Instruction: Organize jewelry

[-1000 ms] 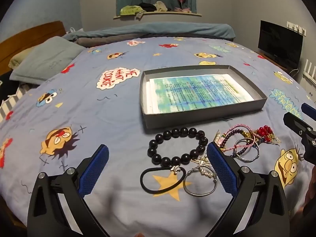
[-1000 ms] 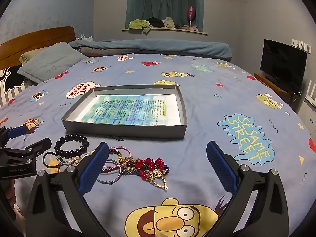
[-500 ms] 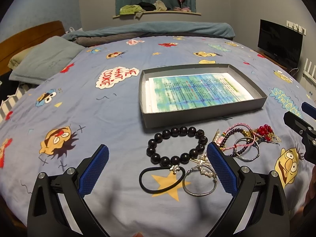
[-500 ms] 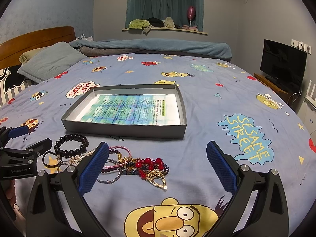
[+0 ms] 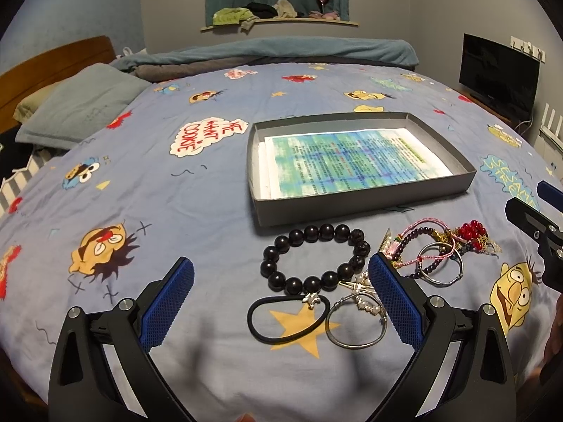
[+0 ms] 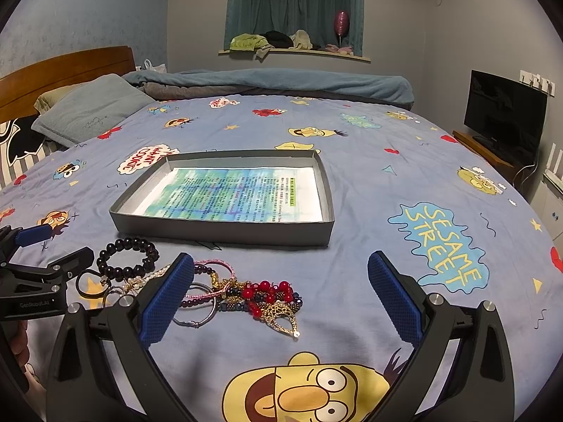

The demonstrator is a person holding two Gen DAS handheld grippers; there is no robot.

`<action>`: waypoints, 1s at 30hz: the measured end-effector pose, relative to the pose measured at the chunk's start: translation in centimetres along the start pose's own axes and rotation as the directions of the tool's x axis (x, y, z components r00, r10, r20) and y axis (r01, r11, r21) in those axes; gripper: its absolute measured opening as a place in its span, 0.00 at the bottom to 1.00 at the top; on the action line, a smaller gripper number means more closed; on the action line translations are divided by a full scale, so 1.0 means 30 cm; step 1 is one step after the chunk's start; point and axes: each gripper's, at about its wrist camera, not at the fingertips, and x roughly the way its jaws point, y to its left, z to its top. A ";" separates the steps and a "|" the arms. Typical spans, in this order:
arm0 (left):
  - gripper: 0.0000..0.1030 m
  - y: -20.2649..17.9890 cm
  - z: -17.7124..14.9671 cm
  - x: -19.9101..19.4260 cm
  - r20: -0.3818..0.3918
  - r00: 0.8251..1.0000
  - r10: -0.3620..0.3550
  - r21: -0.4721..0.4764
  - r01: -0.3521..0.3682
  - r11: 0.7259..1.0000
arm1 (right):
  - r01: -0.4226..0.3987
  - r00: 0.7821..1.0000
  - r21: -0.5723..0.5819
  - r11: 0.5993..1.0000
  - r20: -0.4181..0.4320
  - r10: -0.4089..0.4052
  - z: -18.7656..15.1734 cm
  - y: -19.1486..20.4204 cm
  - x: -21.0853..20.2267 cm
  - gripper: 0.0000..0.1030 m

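Observation:
A pile of jewelry lies on the bed in front of a shallow grey box (image 5: 366, 198) lined with printed paper. A black bead bracelet (image 5: 315, 258), a black hair tie (image 5: 288, 320) and a silver bangle (image 5: 355, 323) lie between my left gripper's (image 5: 281, 297) open fingers. Pink and purple bracelets (image 5: 427, 246) and a red bead piece (image 5: 469, 230) lie further right. In the right wrist view the red beads and gold pendant (image 6: 272, 299) sit by my open right gripper's (image 6: 281, 299) left finger. The box (image 6: 225, 230) is beyond.
The bed has a blue cartoon-print sheet (image 6: 440, 246). A grey pillow (image 5: 74, 109) and wooden headboard (image 6: 63, 70) are at the far left, a folded blanket (image 6: 274, 82) at the back, a TV (image 6: 505, 116) at the right.
Both grippers have stayed open and almost still. The left wrist view has shifted very slightly. The jewelry has not moved.

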 end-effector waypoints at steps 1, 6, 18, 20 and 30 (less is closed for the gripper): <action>0.96 0.000 0.000 0.000 -0.001 1.000 0.000 0.000 0.000 1.000 | 0.000 1.000 0.000 1.000 0.000 0.000 0.000 0.000 0.000 0.95; 0.96 -0.001 -0.003 0.003 -0.002 1.000 -0.002 -0.001 0.002 1.000 | 0.002 1.000 0.001 1.000 0.000 -0.002 0.000 -0.001 0.001 0.95; 0.96 -0.004 -0.002 0.003 -0.006 1.000 -0.001 0.001 0.001 1.000 | 0.003 1.000 -0.001 1.000 -0.001 -0.003 0.001 0.000 0.003 0.95; 0.96 -0.003 -0.002 0.004 -0.006 1.000 -0.002 0.000 0.002 1.000 | 0.002 1.000 -0.001 1.000 -0.001 -0.002 0.001 0.000 0.003 0.95; 0.96 -0.005 -0.003 0.007 -0.008 1.000 -0.002 0.001 0.002 1.000 | 0.000 1.000 -0.001 1.000 -0.002 0.000 0.000 -0.001 0.004 0.95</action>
